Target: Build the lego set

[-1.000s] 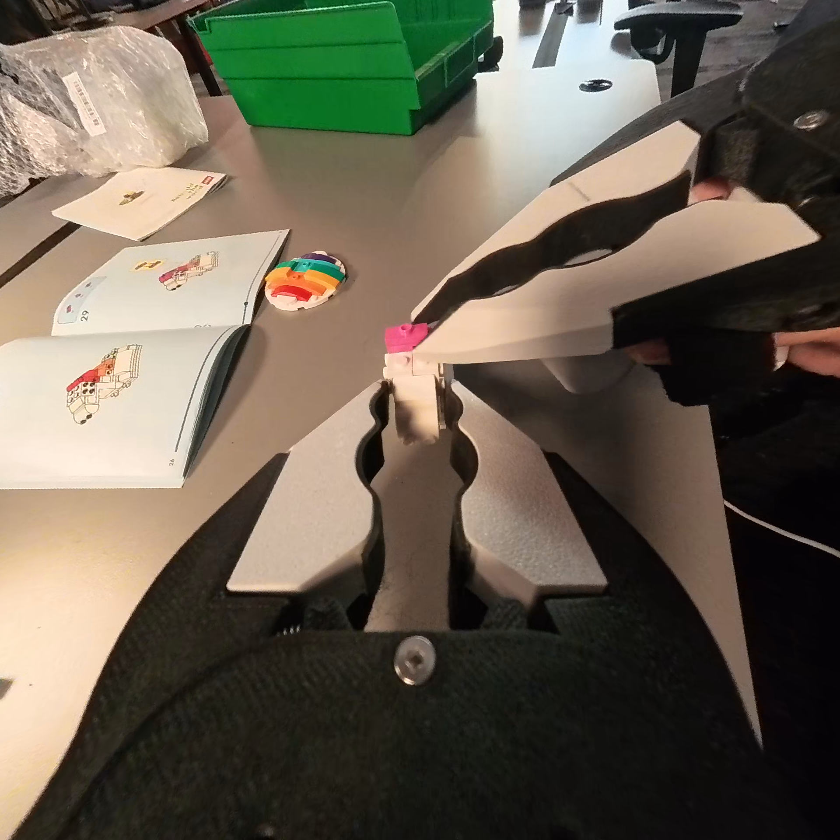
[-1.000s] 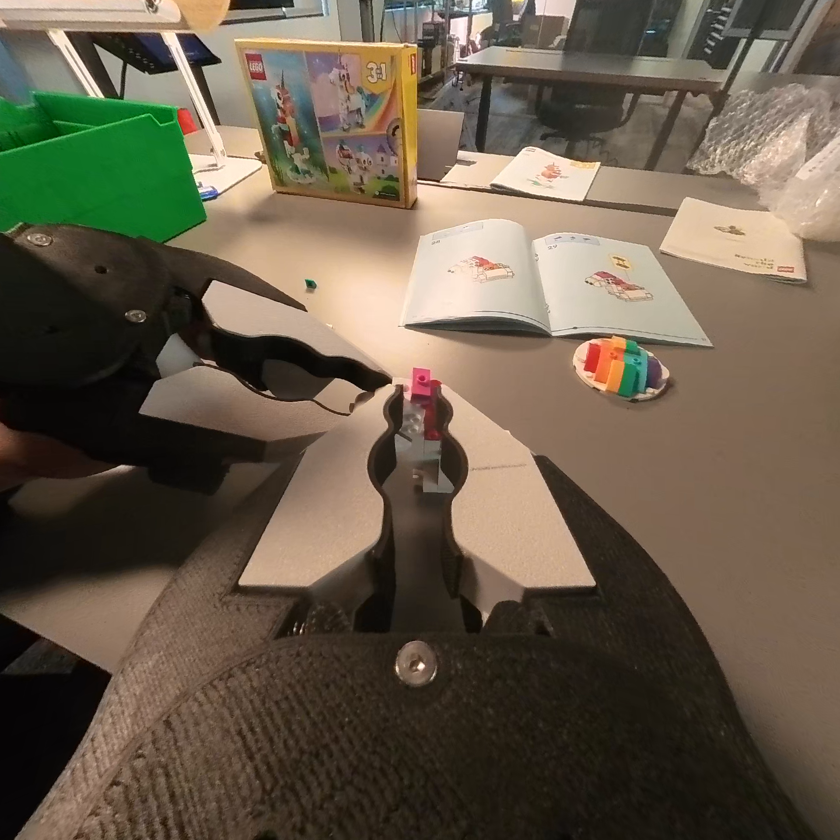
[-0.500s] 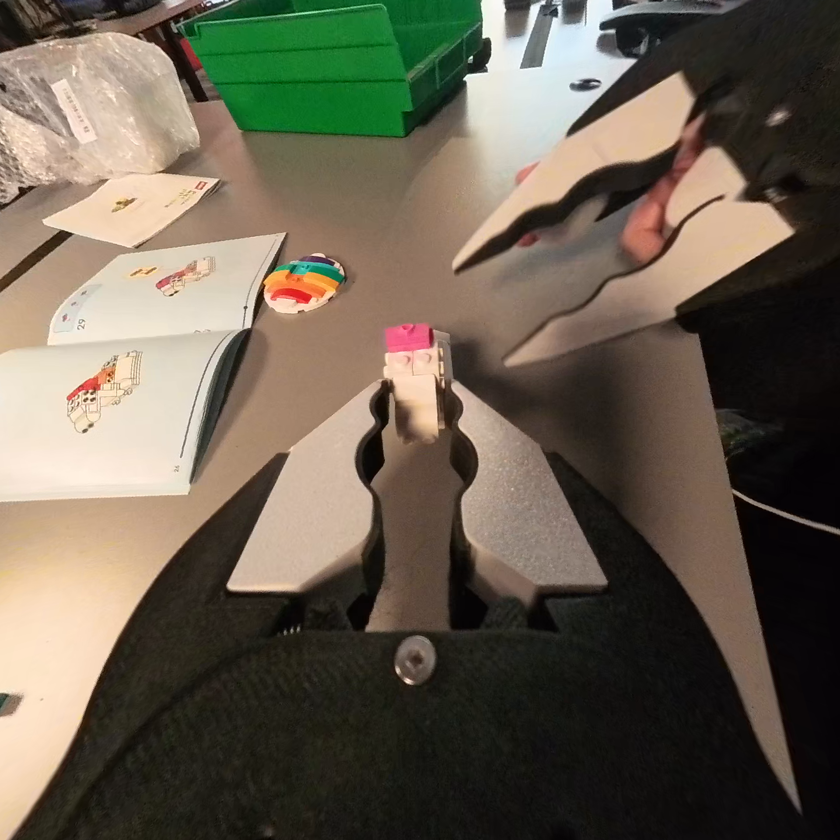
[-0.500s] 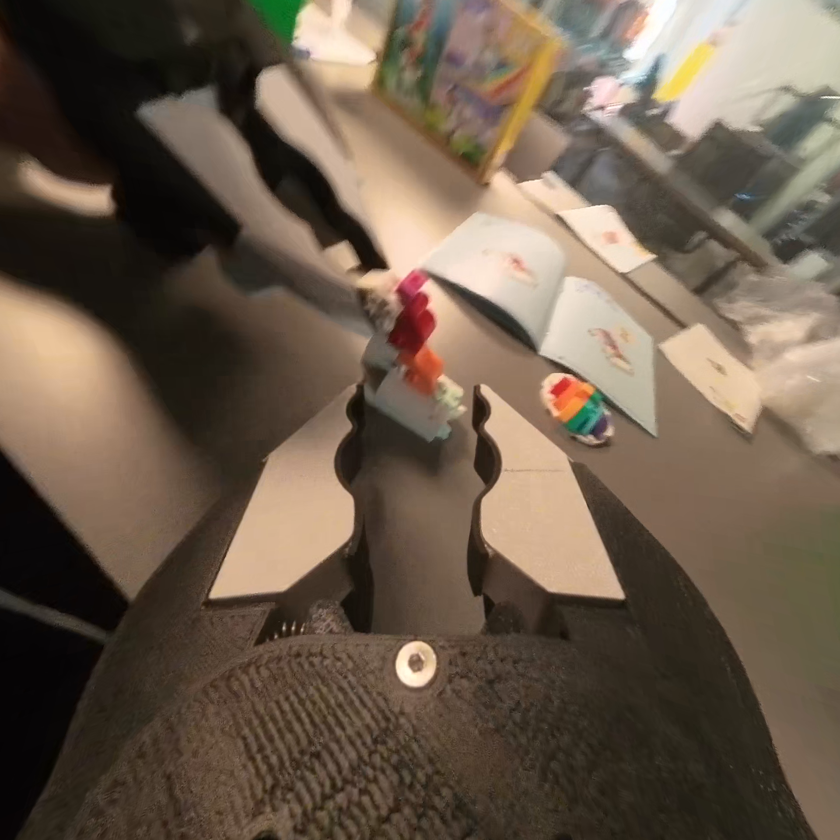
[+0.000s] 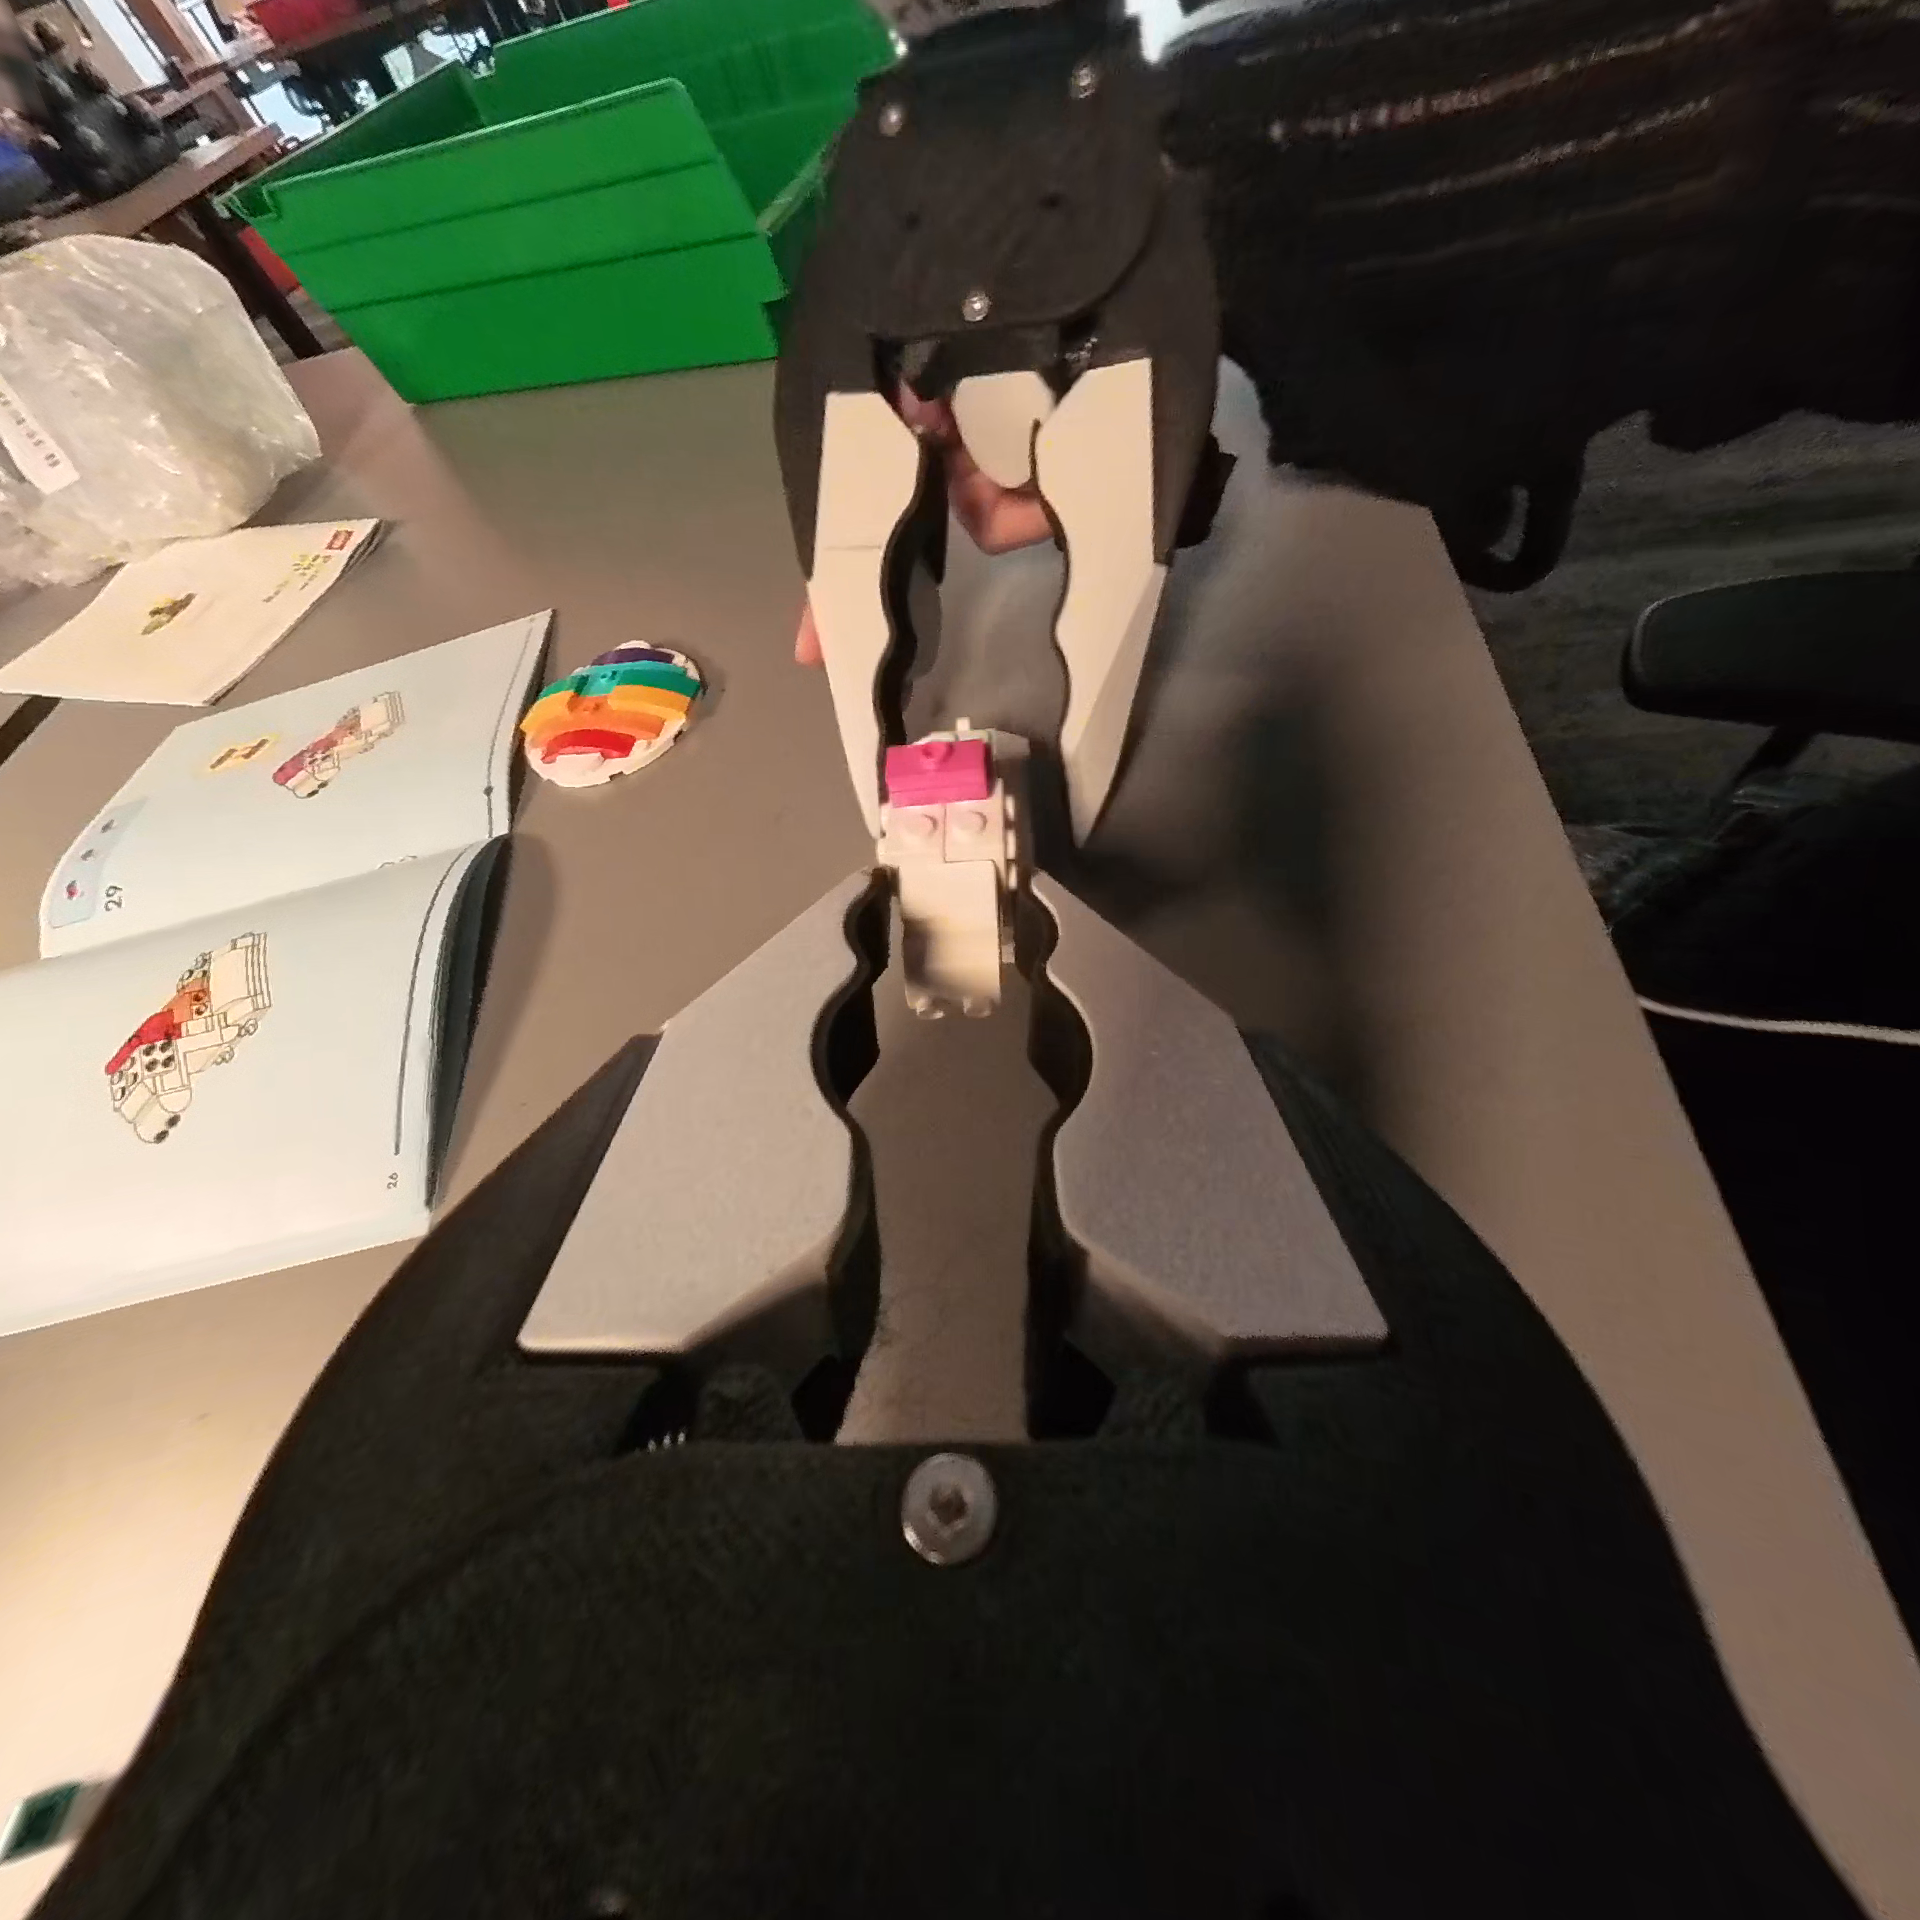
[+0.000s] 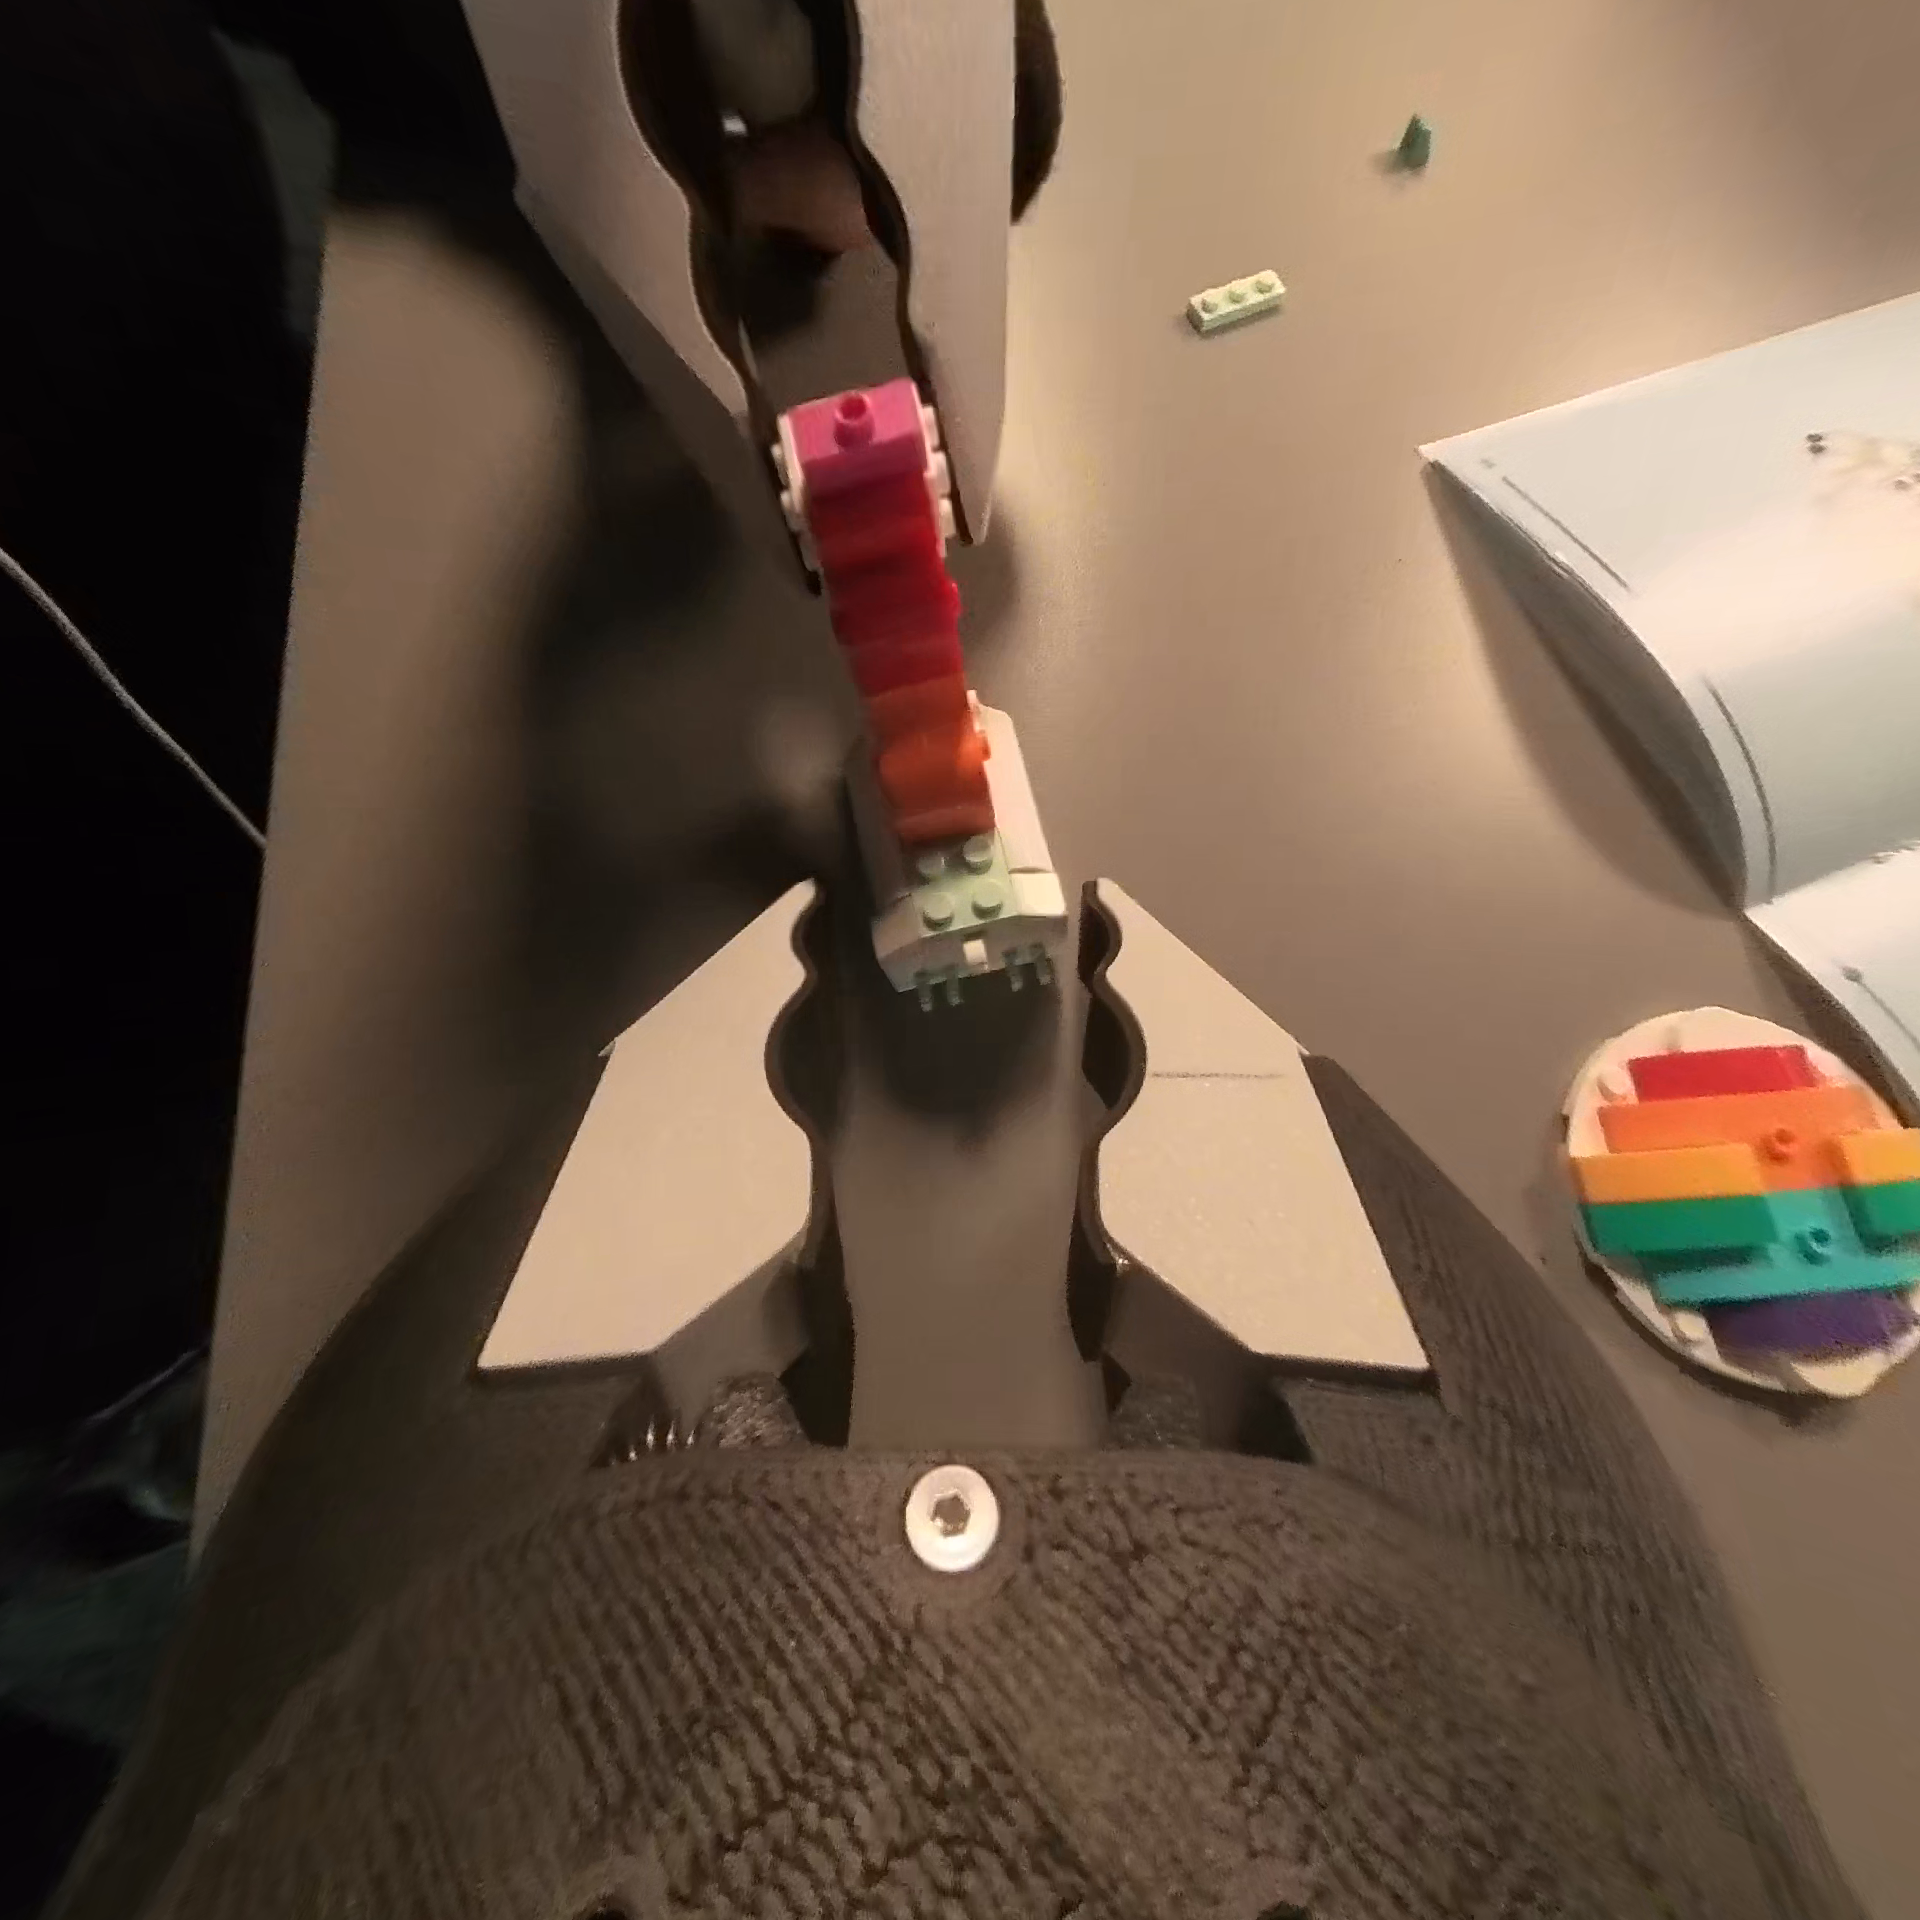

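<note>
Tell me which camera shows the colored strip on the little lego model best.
The right wrist view: the lego model shows its whole pink-to-orange strip there. The left wrist view shows only its pink top and white front.

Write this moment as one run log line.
left tool: shut on lego model, pink end | right tool: open, straddling mint-green end | rainbow disc: untouched

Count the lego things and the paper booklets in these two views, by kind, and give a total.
Built lego assemblies: 2 (model in the left claw, rainbow disc)
Loose single pieces: 2 (pale green plate, dark green piece)
Booklets: 2 (open booklet, closed booklet)
Total: 6
</note>
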### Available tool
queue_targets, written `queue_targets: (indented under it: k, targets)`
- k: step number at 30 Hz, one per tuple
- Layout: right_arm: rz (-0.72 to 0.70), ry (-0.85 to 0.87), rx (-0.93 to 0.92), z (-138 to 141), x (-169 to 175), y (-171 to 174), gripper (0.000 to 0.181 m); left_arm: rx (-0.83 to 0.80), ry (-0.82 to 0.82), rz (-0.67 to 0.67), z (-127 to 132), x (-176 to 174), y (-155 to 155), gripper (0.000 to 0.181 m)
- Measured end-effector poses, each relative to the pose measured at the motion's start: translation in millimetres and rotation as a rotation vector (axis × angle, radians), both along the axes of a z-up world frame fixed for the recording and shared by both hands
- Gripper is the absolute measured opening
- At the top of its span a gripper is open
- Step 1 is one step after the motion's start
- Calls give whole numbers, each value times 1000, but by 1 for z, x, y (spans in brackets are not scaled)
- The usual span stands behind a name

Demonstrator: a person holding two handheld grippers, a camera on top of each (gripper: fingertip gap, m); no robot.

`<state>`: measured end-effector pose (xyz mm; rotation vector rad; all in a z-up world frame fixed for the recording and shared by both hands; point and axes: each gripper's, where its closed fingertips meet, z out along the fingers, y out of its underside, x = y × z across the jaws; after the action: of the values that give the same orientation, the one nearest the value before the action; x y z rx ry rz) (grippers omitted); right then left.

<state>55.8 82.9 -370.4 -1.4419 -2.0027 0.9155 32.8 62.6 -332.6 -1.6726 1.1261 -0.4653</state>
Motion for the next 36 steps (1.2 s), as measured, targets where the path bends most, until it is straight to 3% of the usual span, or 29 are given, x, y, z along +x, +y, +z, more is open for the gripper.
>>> queue_targets:
  k: [13, 22, 27, 30, 36]
  targets:
    - [116, -1, -19, -2, -18, -10, 36, -33, -25, -18, 1, 0, 2, 23]
    - [86, -3, -36, -1, -23, -4, 35, 6, -19, 36, 3, -6, 10, 27]
    - [44, 6, -46, 1, -25, 1, 35, 185, 106, 50, 5, -13, 13, 49]
    - [16, 17, -58, 3, -27, 5, 35, 382, 216, 57, 12, -17, 15, 61]
    - [-23, 10, -81, 2, -29, 11, 35, 754, 551, 78, 14, -28, 21, 72]
